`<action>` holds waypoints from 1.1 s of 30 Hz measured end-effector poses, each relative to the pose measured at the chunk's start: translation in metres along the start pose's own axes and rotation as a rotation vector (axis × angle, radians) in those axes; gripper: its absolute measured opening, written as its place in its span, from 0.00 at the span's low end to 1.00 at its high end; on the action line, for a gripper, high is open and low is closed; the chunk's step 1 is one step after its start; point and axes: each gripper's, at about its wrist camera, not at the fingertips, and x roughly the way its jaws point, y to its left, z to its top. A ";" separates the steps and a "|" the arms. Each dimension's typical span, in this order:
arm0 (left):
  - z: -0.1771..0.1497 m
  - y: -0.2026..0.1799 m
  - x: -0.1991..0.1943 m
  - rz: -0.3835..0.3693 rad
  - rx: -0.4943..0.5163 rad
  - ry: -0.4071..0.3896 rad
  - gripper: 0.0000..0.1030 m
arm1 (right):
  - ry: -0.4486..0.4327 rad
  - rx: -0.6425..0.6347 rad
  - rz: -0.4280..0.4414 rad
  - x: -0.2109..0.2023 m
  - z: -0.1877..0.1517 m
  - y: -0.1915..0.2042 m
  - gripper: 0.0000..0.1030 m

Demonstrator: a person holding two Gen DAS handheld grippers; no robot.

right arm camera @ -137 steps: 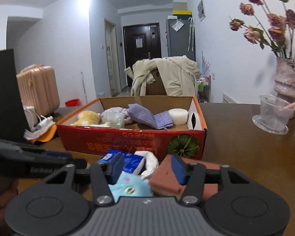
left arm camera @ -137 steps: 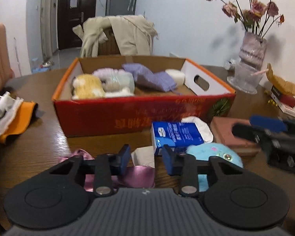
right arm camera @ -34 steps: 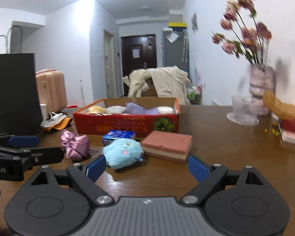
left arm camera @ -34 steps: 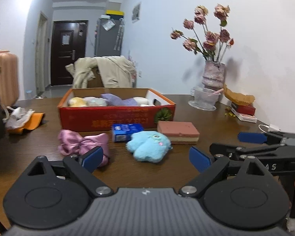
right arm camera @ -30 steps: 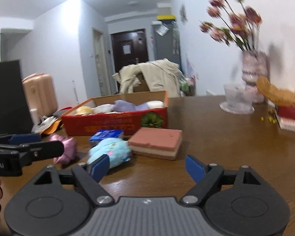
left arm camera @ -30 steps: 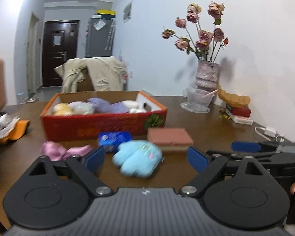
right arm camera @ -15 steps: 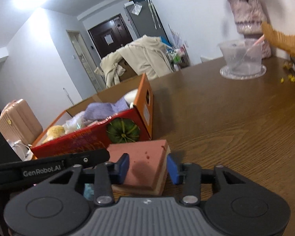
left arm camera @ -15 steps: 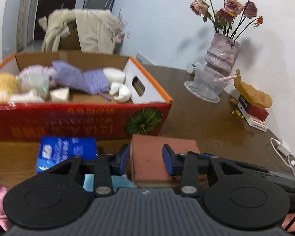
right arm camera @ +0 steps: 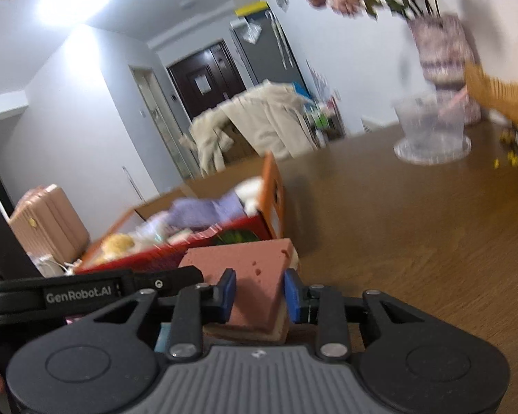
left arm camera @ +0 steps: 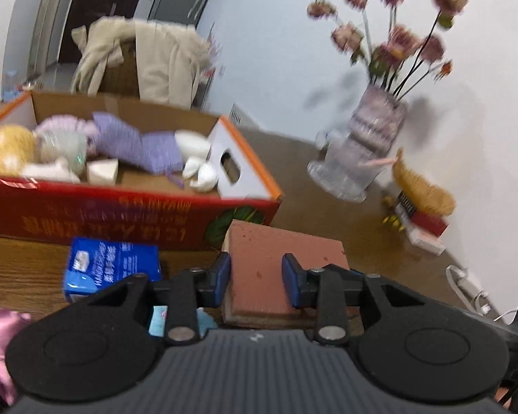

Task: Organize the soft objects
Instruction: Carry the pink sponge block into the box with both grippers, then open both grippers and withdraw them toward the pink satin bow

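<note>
Both tongs, left tongs (left arm camera: 255, 284) and right tongs (right arm camera: 259, 296), have just been closing and now pinch the near edge of the pink sponge (left arm camera: 279, 262), which lies on the counter (right arm camera: 414, 227) just in front of the red box (left arm camera: 127, 217), straight ahead.

Wrist views — close, forward, shared sponge (left arm camera: 279, 262)
</note>
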 end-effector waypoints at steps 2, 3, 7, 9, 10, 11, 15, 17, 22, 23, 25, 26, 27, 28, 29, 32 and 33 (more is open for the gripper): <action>0.004 -0.003 -0.016 -0.006 -0.004 -0.041 0.32 | -0.032 -0.034 0.011 -0.013 0.006 0.013 0.28; 0.007 -0.003 -0.024 -0.007 -0.008 -0.064 0.32 | -0.044 -0.049 0.019 -0.016 0.011 0.019 0.27; 0.037 0.004 -0.043 -0.004 -0.022 -0.137 0.32 | -0.086 -0.112 0.064 -0.016 0.042 0.044 0.26; 0.056 0.010 -0.043 0.002 -0.027 -0.150 0.32 | -0.088 -0.122 0.089 -0.004 0.063 0.052 0.26; 0.068 0.016 -0.039 0.012 -0.041 -0.145 0.32 | -0.078 -0.129 0.097 0.006 0.073 0.055 0.26; 0.077 0.022 -0.034 0.021 -0.052 -0.136 0.32 | -0.061 -0.122 0.108 0.017 0.084 0.057 0.26; 0.104 0.049 0.000 0.066 -0.093 -0.081 0.32 | 0.029 -0.094 0.110 0.071 0.110 0.059 0.26; 0.109 0.063 0.021 0.076 -0.121 -0.029 0.32 | 0.081 -0.084 0.083 0.097 0.116 0.058 0.25; 0.099 0.085 0.065 0.088 -0.153 0.082 0.32 | 0.209 -0.090 -0.001 0.148 0.111 0.051 0.26; 0.096 0.088 0.071 0.089 -0.155 0.100 0.32 | 0.229 -0.092 -0.014 0.154 0.108 0.050 0.26; 0.090 0.092 0.080 0.093 -0.156 0.131 0.32 | 0.257 -0.103 -0.035 0.162 0.102 0.049 0.26; 0.088 0.093 0.082 0.095 -0.155 0.145 0.32 | 0.270 -0.108 -0.047 0.164 0.098 0.050 0.27; 0.085 0.093 0.084 0.095 -0.151 0.151 0.32 | 0.280 -0.115 -0.057 0.166 0.095 0.051 0.29; 0.084 0.093 0.085 0.099 -0.144 0.154 0.32 | 0.283 -0.128 -0.065 0.167 0.092 0.052 0.29; 0.083 0.092 0.084 0.102 -0.137 0.155 0.32 | 0.282 -0.145 -0.076 0.167 0.089 0.054 0.29; 0.083 0.090 0.082 0.107 -0.118 0.156 0.33 | 0.276 -0.172 -0.106 0.166 0.087 0.057 0.29; 0.084 0.090 0.079 0.111 -0.113 0.154 0.33 | 0.275 -0.167 -0.105 0.165 0.088 0.056 0.31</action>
